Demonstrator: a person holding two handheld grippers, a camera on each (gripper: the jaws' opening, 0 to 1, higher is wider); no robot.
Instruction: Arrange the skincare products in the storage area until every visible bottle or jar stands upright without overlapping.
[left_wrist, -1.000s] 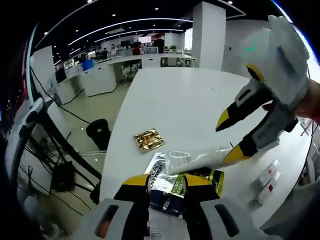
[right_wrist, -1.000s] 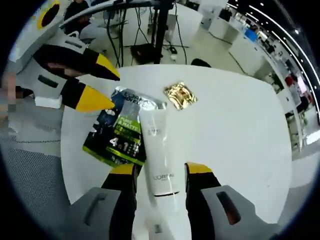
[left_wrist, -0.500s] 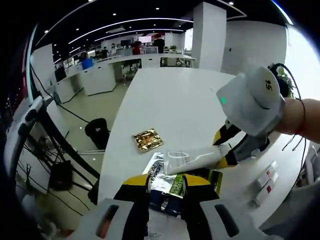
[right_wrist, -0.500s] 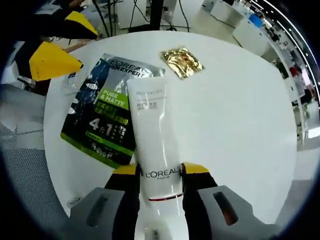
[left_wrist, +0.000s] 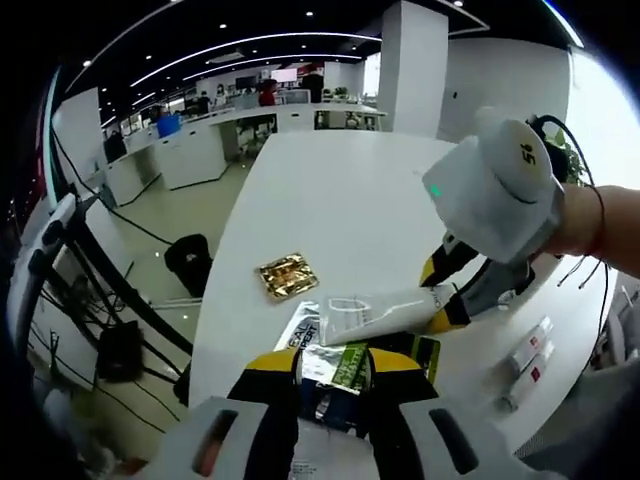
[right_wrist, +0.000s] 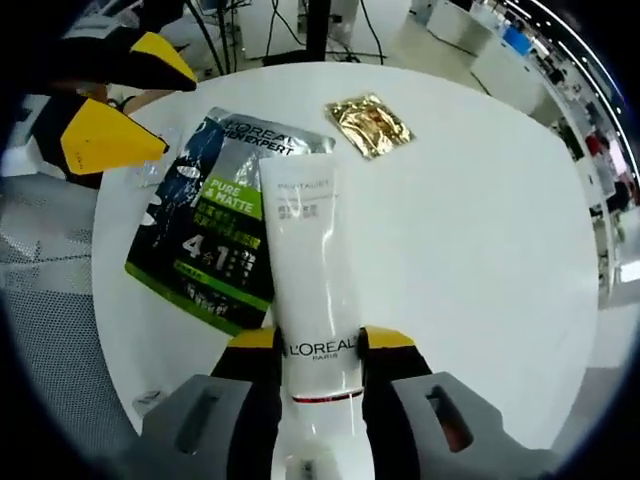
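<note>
Your right hand-held gripper has closed in and now pinches the white tube; lift it upright off the sachet lying left of it.

grey tongs, yellow-tipped black jaws

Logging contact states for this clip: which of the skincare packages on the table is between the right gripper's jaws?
The white L'Oreal tube, lying across the dark sachet. The right gripper clamps its cap end; the gold packet lies apart, untouched.
</note>
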